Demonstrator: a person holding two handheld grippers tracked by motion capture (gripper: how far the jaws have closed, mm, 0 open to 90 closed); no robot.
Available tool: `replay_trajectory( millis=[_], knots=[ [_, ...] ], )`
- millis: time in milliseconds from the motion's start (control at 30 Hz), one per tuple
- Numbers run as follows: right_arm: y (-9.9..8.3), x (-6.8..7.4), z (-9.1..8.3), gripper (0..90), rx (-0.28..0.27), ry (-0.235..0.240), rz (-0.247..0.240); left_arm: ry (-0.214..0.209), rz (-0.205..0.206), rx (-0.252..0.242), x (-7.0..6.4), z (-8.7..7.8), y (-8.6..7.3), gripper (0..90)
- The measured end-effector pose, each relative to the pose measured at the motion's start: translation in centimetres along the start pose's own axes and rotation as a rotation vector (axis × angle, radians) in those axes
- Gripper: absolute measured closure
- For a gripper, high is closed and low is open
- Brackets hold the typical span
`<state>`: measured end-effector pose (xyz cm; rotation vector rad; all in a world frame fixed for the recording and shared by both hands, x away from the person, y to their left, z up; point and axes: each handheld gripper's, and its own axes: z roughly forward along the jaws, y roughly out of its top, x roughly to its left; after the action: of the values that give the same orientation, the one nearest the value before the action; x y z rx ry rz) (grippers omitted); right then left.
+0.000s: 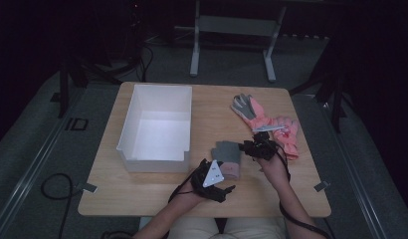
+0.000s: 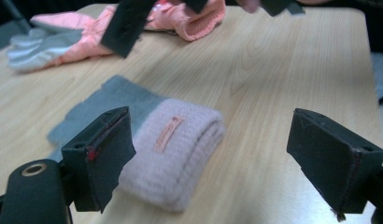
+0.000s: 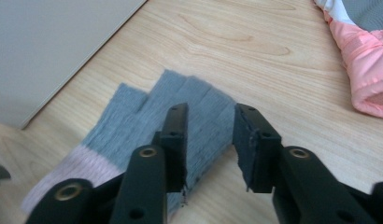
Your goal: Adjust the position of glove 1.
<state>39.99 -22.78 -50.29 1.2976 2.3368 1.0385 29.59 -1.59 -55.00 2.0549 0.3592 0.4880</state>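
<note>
A grey glove with a pink cuff (image 1: 227, 158) is laid flat on the wooden table (image 1: 142, 191), just beside the white bin (image 1: 126, 130) at the bin's four o'clock. The left gripper (image 1: 223, 190) is held at the glove's six o'clock, its jaws spread wide and empty; in the left gripper view the pink cuff (image 2: 178, 151) is seen between them, apparently so that the thick rolled end can be straddled. The right gripper (image 1: 248, 146) is brought in from the glove's three o'clock, and in the right gripper view its jaws stand partly parted above the grey finger end (image 3: 199, 102), with nothing pinched yet. The two ends appear to be addressed together so the limp knit can be lifted without sagging. A pair of pink and grey gloves (image 1: 266, 122) is left at the table's two o'clock, well apart from the bin, presumably awaiting its turn.
</note>
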Motion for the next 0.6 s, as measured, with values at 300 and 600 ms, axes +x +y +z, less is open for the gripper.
replay_trajectory(
  millis=[300,600],
  knots=[
    [0.7,-1.4,3.6,44.6,0.058,-0.002,0.055,0.046,0.216,0.182,-0.1,2.8,0.1,22.1],
    [-0.1,-1.7,6.1,40.2,0.119,0.010,0.111,0.077,0.252,0.217,0.1,3.8,-0.4,40.0]
  ],
)
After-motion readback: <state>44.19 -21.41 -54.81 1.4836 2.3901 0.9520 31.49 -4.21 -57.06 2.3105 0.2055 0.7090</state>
